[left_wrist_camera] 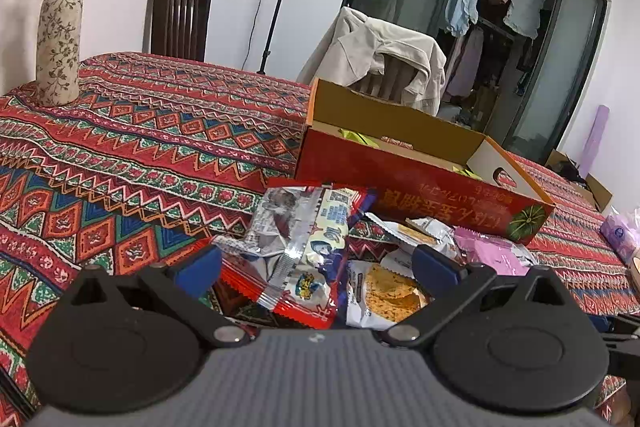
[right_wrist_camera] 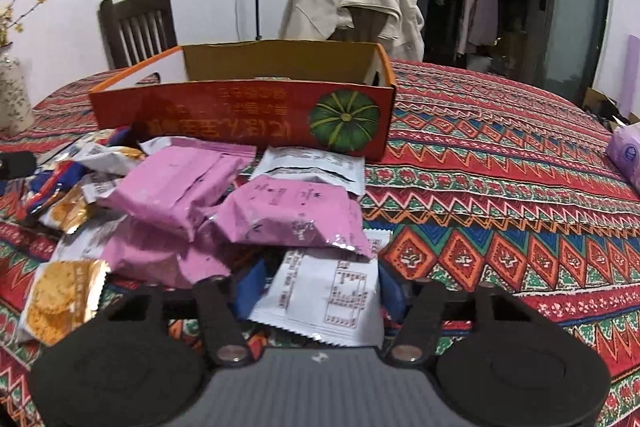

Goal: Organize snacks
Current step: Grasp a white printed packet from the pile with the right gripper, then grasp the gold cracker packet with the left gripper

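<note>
A red and orange cardboard box point(left_wrist_camera: 424, 183) with a pumpkin picture point(right_wrist_camera: 240, 115) stands open on the table; a few packets lie inside it. A pile of snack packets lies in front of it. My left gripper point(left_wrist_camera: 316, 267) is open, its blue pads either side of a red and silver packet point(left_wrist_camera: 296, 247) and a white cracker packet point(left_wrist_camera: 384, 295). My right gripper point(right_wrist_camera: 320, 287) has its blue pads close against the sides of a white packet point(right_wrist_camera: 324, 295). Pink packets point(right_wrist_camera: 180, 191) lie just beyond it.
A patterned red tablecloth point(left_wrist_camera: 140, 131) covers the table. A flowered vase point(left_wrist_camera: 58, 39) stands at the far left. Two chairs stand behind the table, one with a beige jacket point(right_wrist_camera: 352, 7) over it. A purple tissue pack point(right_wrist_camera: 626, 155) lies at the right.
</note>
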The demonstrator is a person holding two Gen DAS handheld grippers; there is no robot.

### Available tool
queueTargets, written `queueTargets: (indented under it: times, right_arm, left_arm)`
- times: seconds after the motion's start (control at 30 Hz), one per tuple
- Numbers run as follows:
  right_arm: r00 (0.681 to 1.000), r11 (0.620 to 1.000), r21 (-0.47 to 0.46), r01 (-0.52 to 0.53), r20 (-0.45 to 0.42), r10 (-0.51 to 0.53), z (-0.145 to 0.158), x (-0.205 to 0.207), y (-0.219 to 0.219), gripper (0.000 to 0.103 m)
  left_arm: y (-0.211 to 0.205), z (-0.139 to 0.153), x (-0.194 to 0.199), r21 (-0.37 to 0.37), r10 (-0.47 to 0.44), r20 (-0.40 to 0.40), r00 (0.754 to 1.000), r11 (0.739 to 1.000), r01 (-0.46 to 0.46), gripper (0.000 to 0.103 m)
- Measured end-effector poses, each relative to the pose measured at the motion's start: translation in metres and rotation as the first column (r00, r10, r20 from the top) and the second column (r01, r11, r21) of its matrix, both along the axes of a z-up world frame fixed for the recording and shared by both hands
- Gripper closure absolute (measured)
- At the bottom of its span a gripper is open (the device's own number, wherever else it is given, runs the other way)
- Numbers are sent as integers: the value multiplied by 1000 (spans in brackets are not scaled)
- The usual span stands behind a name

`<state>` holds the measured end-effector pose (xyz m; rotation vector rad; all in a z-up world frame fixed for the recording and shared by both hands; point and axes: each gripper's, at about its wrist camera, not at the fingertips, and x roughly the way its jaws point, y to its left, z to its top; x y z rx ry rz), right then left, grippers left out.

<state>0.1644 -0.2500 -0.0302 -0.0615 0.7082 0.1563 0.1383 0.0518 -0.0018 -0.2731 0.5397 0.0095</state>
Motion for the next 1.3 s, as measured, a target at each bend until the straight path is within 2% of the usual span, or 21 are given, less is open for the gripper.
queueTargets:
  times: [0.3,0.4,0.8,0.97,1.3]
  right_arm:
    - [999,999,35,-28,26,28,3,-19,-7,62]
    - [998,998,55,-31,48,28,7,-28,-11,63]
    - [987,987,133,-90,143,71,21,-58,-23,64]
    - [981,984,143,-109,175,83,27,-65,-28,64]
    - [978,979,149,-142,175,115,21,-63,-33,64]
  left_arm:
    - [-5,1,2,34,25,-26,999,999,-24,0]
    - [-10,7,-7,43,34,-13,999,998,-33,0]
    - [-54,8,-26,30,37,-98,994,999,-34,0]
    - [-84,-1,-29,64,52,-160,986,997,-43,0]
    - [-124,-19,-29,152,71,-212,975,988,-39,0]
